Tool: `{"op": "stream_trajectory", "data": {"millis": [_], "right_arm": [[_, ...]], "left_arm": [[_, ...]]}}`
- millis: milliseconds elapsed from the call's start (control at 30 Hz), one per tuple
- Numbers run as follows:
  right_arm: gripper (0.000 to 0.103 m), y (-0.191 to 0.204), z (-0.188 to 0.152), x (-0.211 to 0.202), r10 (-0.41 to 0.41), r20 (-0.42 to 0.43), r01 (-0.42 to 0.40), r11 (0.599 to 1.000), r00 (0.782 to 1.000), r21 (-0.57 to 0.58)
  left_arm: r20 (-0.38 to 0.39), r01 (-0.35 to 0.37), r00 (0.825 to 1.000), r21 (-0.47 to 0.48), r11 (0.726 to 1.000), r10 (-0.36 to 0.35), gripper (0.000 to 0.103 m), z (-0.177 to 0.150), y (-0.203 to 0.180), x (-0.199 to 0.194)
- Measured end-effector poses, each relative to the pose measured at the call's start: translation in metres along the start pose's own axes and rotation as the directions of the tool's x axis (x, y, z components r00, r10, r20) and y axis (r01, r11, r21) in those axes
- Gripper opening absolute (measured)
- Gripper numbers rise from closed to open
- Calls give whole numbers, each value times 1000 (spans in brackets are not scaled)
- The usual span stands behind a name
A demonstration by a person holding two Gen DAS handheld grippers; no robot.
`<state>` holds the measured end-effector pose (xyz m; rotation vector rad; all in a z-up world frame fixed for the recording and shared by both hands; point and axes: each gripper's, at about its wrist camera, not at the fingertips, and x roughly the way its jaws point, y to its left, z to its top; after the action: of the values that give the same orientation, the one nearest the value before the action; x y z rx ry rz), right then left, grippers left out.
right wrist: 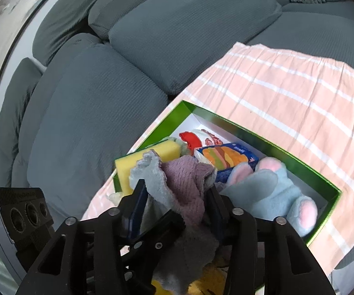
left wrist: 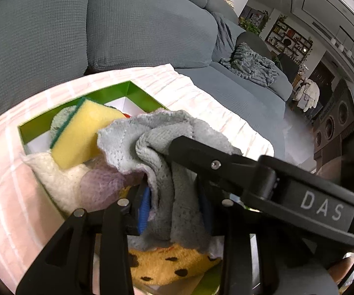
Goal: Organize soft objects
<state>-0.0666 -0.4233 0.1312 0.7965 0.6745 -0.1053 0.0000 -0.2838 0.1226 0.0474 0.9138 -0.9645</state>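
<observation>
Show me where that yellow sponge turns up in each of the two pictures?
Left wrist view: the yellow sponge is left of centre, leaning in the green box above a cream cloth.
Right wrist view: the sponge is just left of centre, at the box's near-left side.
Shared landmark: the grey cloth beside it.

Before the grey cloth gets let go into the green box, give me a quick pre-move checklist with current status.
1. Left gripper shut on grey cloth: ok.
2. Right gripper also holds the cloth: ok.
3. Cloth above green box: ok.
4. Free space in the box: not ok; yellow sponge, blue plush toy and tissue pack crowd it.
5. Box sits flat on striped sheet: ok.
6. Cloth clear of the purple cloth: cannot tell.
</observation>
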Motion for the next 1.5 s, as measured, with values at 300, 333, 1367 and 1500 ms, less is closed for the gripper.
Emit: {"op": "stream_trajectory", "data": {"millis": [300, 333, 1367, 1500], "right_arm": [[68, 12, -4, -36, -52, 100, 55, 998, 994, -34], [69, 14, -4, -40, -42, 105, 46, 998, 994, -35], [98, 58, -28, -89, -208, 241, 257, 947, 948, -193], [98, 60, -30, -85, -222, 232, 271, 941, 947, -202]], "left_arm": [[63, -24, 998, 10, 1000, 24, 66, -1, -8, -43], [75, -30, 997, 19, 999, 29, 70, -1, -11, -48], [150, -233, 959, -64, 970, 240, 101, -34, -2, -113], [141, -250, 956, -70, 966, 257, 102, -37, 2, -113]]}}
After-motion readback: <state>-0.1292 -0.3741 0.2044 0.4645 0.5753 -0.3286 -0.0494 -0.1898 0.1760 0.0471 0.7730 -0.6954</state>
